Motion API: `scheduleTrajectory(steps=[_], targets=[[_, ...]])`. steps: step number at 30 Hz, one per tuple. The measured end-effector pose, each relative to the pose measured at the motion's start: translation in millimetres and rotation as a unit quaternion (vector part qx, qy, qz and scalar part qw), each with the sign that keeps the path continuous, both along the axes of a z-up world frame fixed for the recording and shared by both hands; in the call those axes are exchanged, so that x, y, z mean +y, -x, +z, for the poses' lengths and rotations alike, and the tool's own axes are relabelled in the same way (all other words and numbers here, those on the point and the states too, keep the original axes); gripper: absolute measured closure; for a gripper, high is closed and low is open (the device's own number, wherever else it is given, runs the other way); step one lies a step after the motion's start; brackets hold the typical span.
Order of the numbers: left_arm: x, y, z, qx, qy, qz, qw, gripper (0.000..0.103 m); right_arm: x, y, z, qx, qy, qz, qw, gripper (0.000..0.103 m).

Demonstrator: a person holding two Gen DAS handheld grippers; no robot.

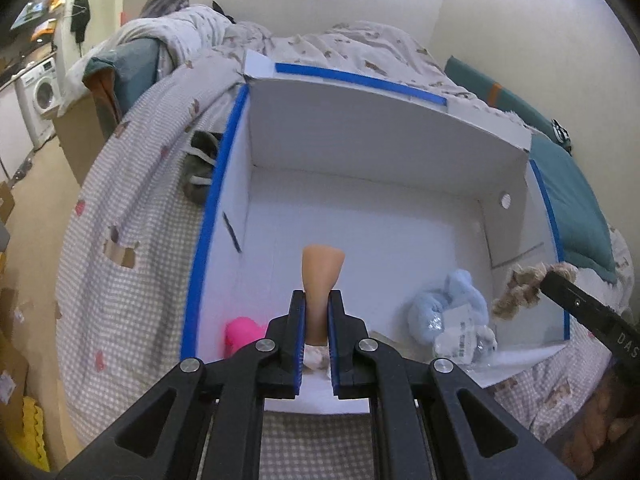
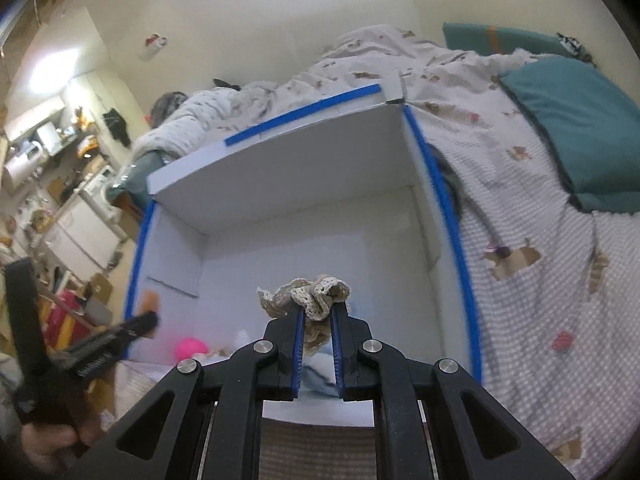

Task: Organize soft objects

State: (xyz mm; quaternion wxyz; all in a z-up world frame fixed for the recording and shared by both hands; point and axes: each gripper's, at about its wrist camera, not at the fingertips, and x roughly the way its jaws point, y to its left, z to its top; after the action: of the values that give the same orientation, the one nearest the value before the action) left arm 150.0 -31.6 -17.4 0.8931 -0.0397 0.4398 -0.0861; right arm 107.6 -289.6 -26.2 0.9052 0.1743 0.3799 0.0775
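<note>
A white cardboard box (image 1: 360, 128) with blue-taped edges lies open on the bed. My left gripper (image 1: 317, 300) is shut on a tan soft piece (image 1: 322, 276) and holds it over the box's near part. My right gripper (image 2: 319, 312) is shut on a beige crocheted scrunchie (image 2: 308, 294), held above the box; it also shows in the left wrist view (image 1: 516, 284) at the box's right wall. A pink soft ball (image 1: 242, 330), a light blue plush (image 1: 448, 304) and a clear wrapped item (image 1: 460, 338) lie on the box floor.
The bed has a checked cover (image 1: 132, 216), a rumpled duvet (image 1: 320, 48) and teal pillows (image 2: 576, 120). A dark grey item (image 1: 202, 168) lies outside the box's left wall. A washing machine (image 1: 40, 96) and cluttered shelves stand at the far left.
</note>
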Motion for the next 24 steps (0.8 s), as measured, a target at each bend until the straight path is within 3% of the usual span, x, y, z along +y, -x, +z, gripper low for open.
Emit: scheduleTrajectory(steps=[4, 6, 8, 9, 10, 12, 14, 18, 20, 24], targets=[[-9, 5, 1, -0.005, -0.003, -0.022, 0.9997, 0.095, 10, 1, 1, -0.010, -0.014, 0.031, 0.999, 0.089], [-14, 7, 0, 0.000, 0.003, -0.038, 0.9993, 0.088, 15, 0, -1, -0.007, -0.028, 0.049, 0.998, 0.084], [-18, 9, 0, 0.004, 0.012, -0.051, 0.9986, 0.079, 20, -2, -4, 0.004, -0.037, 0.064, 0.997, 0.065], [-20, 11, 0, 0.003, 0.008, -0.054, 0.9985, 0.071, 22, -2, -5, 0.005, -0.034, 0.066, 0.997, 0.036], [-22, 13, 1, -0.001, 0.002, -0.054, 0.9985, 0.065, 23, -1, -5, 0.005, -0.033, 0.064, 0.997, 0.021], [-23, 17, 3, -0.014, -0.014, -0.049, 0.9986, 0.041, 19, 1, -4, -0.003, -0.045, 0.056, 0.997, 0.021], [-22, 19, 5, -0.022, -0.018, -0.042, 0.9987, 0.033, 19, 1, -3, 0.001, -0.043, 0.057, 0.997, 0.021], [-18, 19, 4, -0.014, -0.025, -0.031, 0.9991, 0.031, 17, -2, -9, 0.021, -0.033, 0.044, 0.998, 0.019], [-16, 21, 6, -0.020, -0.042, -0.020, 0.9987, 0.031, 16, -2, -10, 0.027, -0.018, 0.032, 0.999, 0.008], [-6, 27, 15, -0.039, -0.069, 0.001, 0.9969, 0.031, 18, 4, -7, 0.028, 0.009, 0.023, 0.999, 0.007]])
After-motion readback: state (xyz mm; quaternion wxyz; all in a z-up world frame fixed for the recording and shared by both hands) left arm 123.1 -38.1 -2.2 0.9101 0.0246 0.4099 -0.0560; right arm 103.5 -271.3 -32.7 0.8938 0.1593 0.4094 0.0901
